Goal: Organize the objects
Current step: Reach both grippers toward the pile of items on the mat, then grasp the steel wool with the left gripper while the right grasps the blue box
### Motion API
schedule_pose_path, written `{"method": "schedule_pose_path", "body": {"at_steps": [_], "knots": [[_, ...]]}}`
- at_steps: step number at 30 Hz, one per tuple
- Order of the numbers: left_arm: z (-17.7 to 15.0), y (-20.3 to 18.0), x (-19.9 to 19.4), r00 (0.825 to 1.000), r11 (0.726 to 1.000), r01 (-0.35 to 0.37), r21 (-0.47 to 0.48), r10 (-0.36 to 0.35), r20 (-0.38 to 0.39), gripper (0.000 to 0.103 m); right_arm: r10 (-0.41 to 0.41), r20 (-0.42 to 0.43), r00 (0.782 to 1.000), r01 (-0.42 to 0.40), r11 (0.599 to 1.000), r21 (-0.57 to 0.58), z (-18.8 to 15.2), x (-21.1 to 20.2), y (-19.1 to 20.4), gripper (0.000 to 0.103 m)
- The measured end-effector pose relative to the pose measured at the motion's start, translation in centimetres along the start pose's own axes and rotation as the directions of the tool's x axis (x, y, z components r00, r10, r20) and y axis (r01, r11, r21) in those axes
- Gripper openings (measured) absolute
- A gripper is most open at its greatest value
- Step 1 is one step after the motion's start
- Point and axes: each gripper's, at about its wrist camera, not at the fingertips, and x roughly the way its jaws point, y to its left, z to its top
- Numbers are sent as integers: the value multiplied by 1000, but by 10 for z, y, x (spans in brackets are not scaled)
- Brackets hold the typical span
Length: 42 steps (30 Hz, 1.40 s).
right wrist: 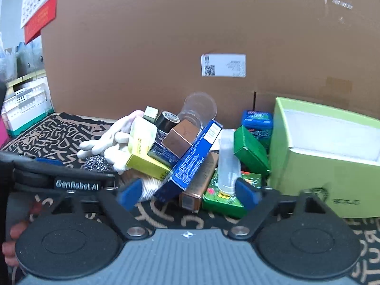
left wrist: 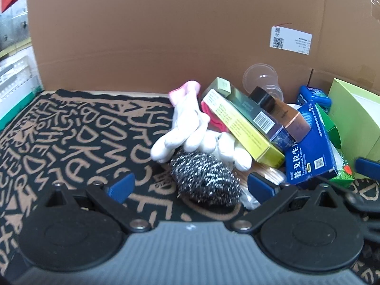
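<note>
A jumble of small household goods lies heaped on a black mat patterned with tan letters point(left wrist: 78, 137), against a tall brown cardboard wall point(left wrist: 166, 35) bearing a white shipping label point(left wrist: 290, 40). At the heap's near edge sits a ball of silvery steel wool point(left wrist: 205, 180), touching a pair of white gloves with pink cuffs point(left wrist: 185, 123). Leaning across the gloves are a long yellow carton point(left wrist: 242, 130), a dark carton with a barcode point(left wrist: 258, 118) and a copper-coloured box point(left wrist: 282, 111), with a clear plastic cup point(left wrist: 261, 78) lying on its side behind them. A blue medicine box with white Chinese lettering point(left wrist: 308, 152) tilts against the pile. In the right wrist view a frosted translucent tube point(right wrist: 228, 159) stands propped over a flat green box printed with flowers point(right wrist: 224, 197), with a plain green carton point(right wrist: 251, 153) and a small blue pack point(right wrist: 257, 120) just behind. An open lime-green box with a white lining point(right wrist: 332, 152) stands at the right end of the bench.

The left gripper point(left wrist: 190, 187), with blue pads, has its jaws spread wide, the steel wool between them but not pressed. The right gripper point(right wrist: 188, 193) likewise has its jaws apart and grasps nothing, the blue medicine box's lower corner and a slim bronze carton point(right wrist: 197, 182) lying in the gap. Fingers of a hand point(right wrist: 14, 239) show at the lower left of the right wrist view.
</note>
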Motion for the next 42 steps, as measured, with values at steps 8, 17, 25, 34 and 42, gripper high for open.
{"method": "schedule_pose_path", "body": {"at_steps": [8, 17, 25, 34, 42], "knots": [[1, 0, 17, 993, 996, 91, 0, -91, -73, 72, 59, 16, 998, -59, 998, 34, -2, 4, -2, 31], [-8, 1, -5, 980, 982, 185, 28, -182, -82, 35, 141, 38, 989, -144, 985, 94, -11, -43, -14, 23], [-59, 2, -71, 943, 935, 330, 126, -320, -93, 46, 171, -60, 983, -164, 981, 106, -54, -101, -28, 23], [-55, -2, -70, 953, 950, 295, 105, -285, -99, 66, 82, -46, 996, -82, 997, 0, -47, -88, -17, 56], [-52, -15, -54, 966, 959, 250, 138, -236, -107, 66, 24, -93, 995, -31, 996, -85, -52, -64, -6, 63]]}}
